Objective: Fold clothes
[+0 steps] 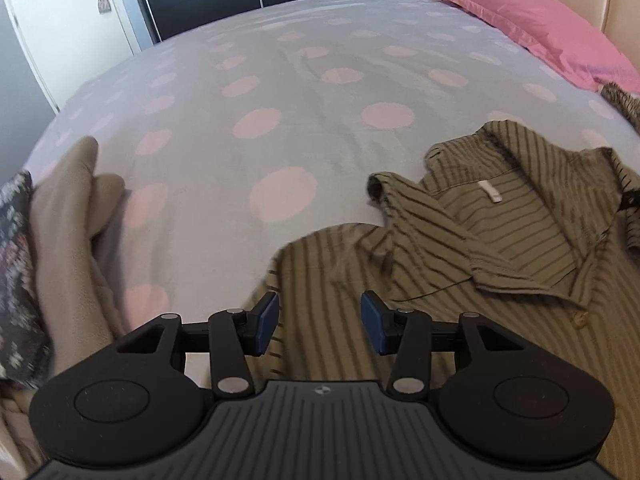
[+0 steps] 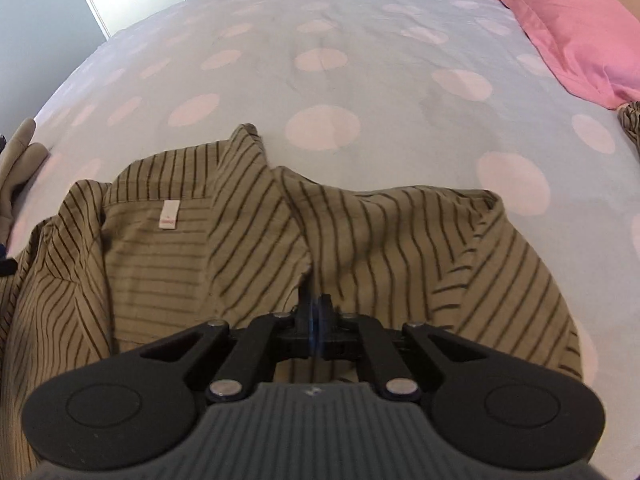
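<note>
1. Striped shirt [image 2: 256,236]: olive-tan cloth with thin dark stripes, lying open and face-up on the bed [image 2: 320,80], unfolded and rumpled.
2. Collar: spread open at the end nearer the pink pillow [image 1: 540,28] side; one point stands raised.
3. Label [image 2: 169,215]: small and white, sewn inside the back of the neck, fully exposed.
4. Front panels: both turned outward, creased, stripes running at differing angles.
5. Button [image 1: 579,319]: pale, on the front edge of one panel.
6. Position: on the bed's near part, well apart from the pink pillow.
</note>
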`<state>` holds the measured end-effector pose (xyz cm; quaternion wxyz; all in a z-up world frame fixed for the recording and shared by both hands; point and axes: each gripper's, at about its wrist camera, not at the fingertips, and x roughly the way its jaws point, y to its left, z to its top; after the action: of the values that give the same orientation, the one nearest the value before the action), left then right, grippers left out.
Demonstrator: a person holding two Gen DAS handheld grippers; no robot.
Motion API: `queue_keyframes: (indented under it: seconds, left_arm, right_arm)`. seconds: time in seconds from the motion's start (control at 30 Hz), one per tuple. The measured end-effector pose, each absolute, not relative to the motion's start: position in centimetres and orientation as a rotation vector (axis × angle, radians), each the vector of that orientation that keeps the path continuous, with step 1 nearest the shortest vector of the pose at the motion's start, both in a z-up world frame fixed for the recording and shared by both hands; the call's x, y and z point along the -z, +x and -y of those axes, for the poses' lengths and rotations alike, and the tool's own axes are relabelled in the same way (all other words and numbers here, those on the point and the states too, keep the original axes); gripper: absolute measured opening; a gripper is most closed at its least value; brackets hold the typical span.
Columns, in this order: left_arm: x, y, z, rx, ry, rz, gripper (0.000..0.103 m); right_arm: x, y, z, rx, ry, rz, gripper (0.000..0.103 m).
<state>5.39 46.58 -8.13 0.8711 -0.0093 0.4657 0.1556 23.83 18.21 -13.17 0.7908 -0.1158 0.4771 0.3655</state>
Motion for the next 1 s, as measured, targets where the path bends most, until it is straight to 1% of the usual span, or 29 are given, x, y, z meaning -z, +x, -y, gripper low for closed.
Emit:
queue_keyframes:
  seconds: [0.1, 0.2, 0.23, 0.27, 0.3, 0.43, 0.6, 0.67, 0.7, 0.73, 0.77, 0.8, 0.83, 0.9, 1.0]
  left_arm:
    - [7.8, 5.5, -47.9, -0.324, 0.01, -0.962, 0.043]
    - [8.3, 6.2, -49.6, -0.354, 0.032, -0.974, 0.048]
    - [8.6, 6.4, -50.2, -0.362, 0.022, -0.984, 0.048]
    - [9.0, 6.6, -50.8, -0.37, 0.011, -0.993, 0.048]
    - [9.3, 6.6, -51.3, -0.376, -0.005, -1.0, 0.048]
    - [10.5, 5.8, -52.8, -0.367, -0.131, -0.992, 0.048]
    - [12.2, 5.5, -52.9, -0.384, -0.206, -1.004, 0.047]
    - [12.5, 5.4, -52.8, -0.381, -0.246, -0.999, 0.041]
    - [12.6, 5.3, -52.7, -0.385, -0.25, -0.998, 0.029]
    - [12.6, 5.4, -52.6, -0.409, -0.225, -1.009, 0.014]
    - [12.7, 5.4, -52.6, -0.431, -0.21, -1.016, 0.007]
    - [12.5, 5.3, -52.9, -0.448, -0.221, -1.018, 0.003]
    - [12.3, 5.2, -53.3, -0.466, -0.231, -1.019, 0.001]
    - [12.1, 4.9, -54.1, -0.508, -0.235, -1.024, 0.001]
    - [12.1, 4.5, -55.3, -0.535, -0.256, -1.024, 0.001]
  right_arm:
    - [11.9, 25.1, -17.2, -0.8, -0.257, -0.978, 0.005]
    - [10.8, 27.2, -16.9, -0.775, -0.275, -0.909, 0.006]
    - [10.6, 28.0, -16.7, -0.759, -0.285, -0.885, 0.016]
    - [10.4, 28.8, -16.6, -0.743, -0.295, -0.862, 0.03]
    - [10.3, 29.7, -16.4, -0.721, -0.303, -0.851, 0.034]
    - [11.6, 33.2, -14.6, -0.637, -0.252, -0.924, 0.035]
    - [13.8, 34.0, -14.3, -0.598, -0.207, -0.976, 0.036]
    - [14.5, 33.7, -14.4, -0.587, -0.206, -0.986, 0.034]
    - [14.8, 33.6, -14.4, -0.581, -0.206, -0.99, 0.027]
    - [15.1, 33.5, -14.5, -0.572, -0.214, -0.99, 0.003]
    - [15.1, 33.5, -14.4, -0.553, -0.226, -0.983, 0.002]
    - [15.0, 33.6, -14.3, -0.528, -0.233, -0.972, 0.002]
    - [14.9, 33.9, -14.0, -0.497, -0.24, -0.958, 0.002]
    - [14.4, 34.5, -13.3, -0.433, -0.251, -0.928, 0.001]
    - [14.4, 35.7, -12.3, -0.412, -0.222, -0.934, 0.001]
